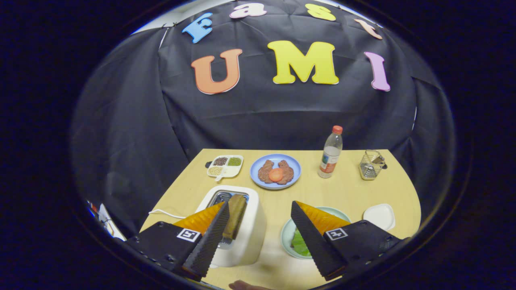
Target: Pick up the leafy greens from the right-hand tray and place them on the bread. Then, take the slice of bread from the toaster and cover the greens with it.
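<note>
Gripper view: your gripper [260,233] is spread wide with nothing between the fingers; released, just hanging above the near edge of the table [346,189], which looks like a lining-up pose before you commit to anything. The leafy greens [299,243] lie on the pale green plate [291,233] just ahead of the right finger, about 1 o'clock from the gap between the tips; that finger covers most of the plate, so you can't tell if the bread they should go on is under there. The toaster [250,237] stands at 11 o'clock, right beside the left finger, with the slice of bread [235,215] upright in its slot and poking out the top; handy, since a standing slice gives you two flat faces to pinch later. Further off at 12 o'clock there's a blue plate [296,167] with meat and a tomato slice; a divided dish of grains at 11; a water bottle [331,153] at 1; a wire basket [370,165] and a small white dish [379,216] out towards 2. My guess is greens come first, so swing right and drop low; the leaf looks thin and floppy, so grab it near its middle.
</note>
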Motion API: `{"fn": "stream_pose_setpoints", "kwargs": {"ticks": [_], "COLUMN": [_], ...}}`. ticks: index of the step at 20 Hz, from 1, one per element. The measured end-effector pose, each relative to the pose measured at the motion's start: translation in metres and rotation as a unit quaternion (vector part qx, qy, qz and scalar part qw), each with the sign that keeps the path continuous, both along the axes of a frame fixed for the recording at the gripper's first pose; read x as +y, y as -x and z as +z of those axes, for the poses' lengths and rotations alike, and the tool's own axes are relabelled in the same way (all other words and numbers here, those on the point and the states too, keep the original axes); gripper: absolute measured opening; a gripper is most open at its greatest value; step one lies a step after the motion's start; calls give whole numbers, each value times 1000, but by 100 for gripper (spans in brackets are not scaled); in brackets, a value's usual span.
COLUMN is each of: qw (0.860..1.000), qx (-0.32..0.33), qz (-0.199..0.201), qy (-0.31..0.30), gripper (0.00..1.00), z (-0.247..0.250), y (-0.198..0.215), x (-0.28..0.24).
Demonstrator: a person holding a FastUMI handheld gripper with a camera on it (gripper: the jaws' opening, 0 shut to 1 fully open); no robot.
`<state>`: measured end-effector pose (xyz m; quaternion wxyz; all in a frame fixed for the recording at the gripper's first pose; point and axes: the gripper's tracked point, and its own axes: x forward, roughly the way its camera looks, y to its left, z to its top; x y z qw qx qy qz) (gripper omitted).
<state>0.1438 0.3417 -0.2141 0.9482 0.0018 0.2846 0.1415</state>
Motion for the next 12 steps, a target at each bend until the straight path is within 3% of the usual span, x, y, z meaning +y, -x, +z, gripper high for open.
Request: {"fn": "stream_pose_setpoints", "kwargs": {"ticks": [8,12], "qw": [997,994], "qx": [65,102], "qz": [-12,-25], "qy": [26,32], "gripper": [89,69], "z": [-42,-54], "y": [-15,-19], "x": [36,45]}}
